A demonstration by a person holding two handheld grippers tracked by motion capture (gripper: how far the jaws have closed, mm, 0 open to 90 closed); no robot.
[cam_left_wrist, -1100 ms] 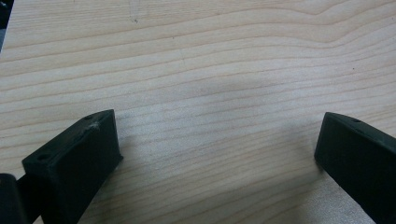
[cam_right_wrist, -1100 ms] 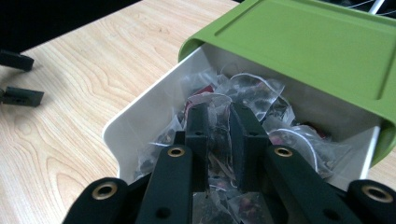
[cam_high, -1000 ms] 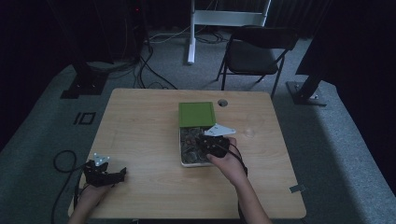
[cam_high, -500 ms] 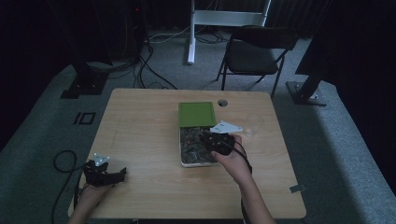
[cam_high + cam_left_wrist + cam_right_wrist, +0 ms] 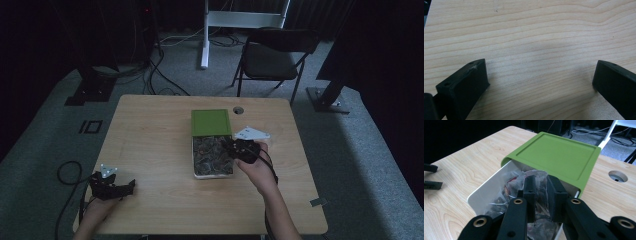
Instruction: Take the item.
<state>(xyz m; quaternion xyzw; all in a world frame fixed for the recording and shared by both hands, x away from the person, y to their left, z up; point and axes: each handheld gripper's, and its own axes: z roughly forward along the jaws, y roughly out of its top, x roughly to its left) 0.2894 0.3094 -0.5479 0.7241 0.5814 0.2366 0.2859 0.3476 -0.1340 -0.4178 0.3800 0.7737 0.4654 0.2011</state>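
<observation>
Table [image 5: 150, 130]: pale wood | floor [image 5: 45, 130]: grey carpet | left gripper [image 5: 539, 82] fingers wide | right gripper [image 5: 541, 195] fingers pinch clear packet [image 5: 540, 178]

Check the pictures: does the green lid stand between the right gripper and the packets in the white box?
No. The green lid covers only the far end of the white box. The right gripper sits over the open end, its jaws nearly closed on a clear packet.

Both grippers are black: the right gripper [image 5: 541, 192] has brass-coloured rivets behind its fingers; the left gripper [image 5: 541, 82] has blocky fingers [image 5: 465, 85].
</observation>
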